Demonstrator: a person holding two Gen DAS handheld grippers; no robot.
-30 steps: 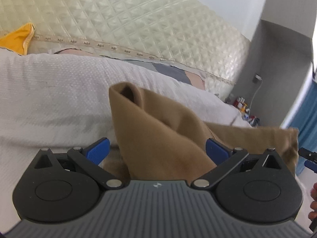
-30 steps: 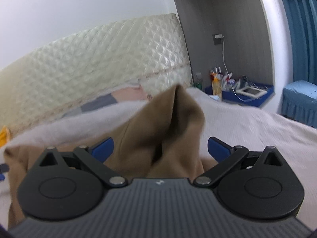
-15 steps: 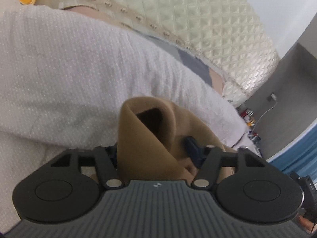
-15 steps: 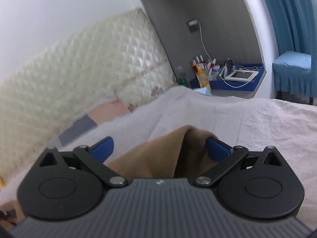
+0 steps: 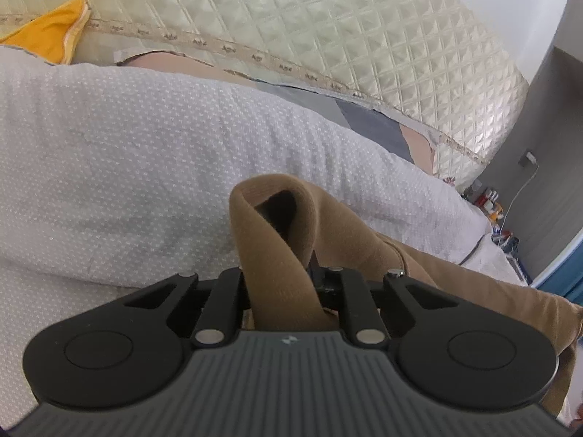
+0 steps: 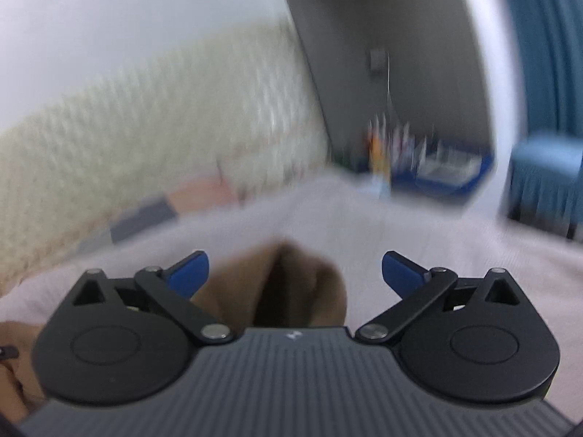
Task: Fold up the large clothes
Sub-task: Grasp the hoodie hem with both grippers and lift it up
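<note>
White dotted bedspread (image 5: 153,167) covers the bed in front of a quilted cream headboard (image 5: 328,32), with a yellow cloth (image 5: 47,38) tucked at its upper left corner. On the bedspread lies the brown garment (image 5: 364,240). My left claw (image 5: 282,276) is closing, its jaws drawn in narrow on a raised fold of that garment. My right claw (image 6: 295,273) stands wide, blue pads (image 6: 189,273) apart, with another bunched fold of the garment between them, untouched.
</note>
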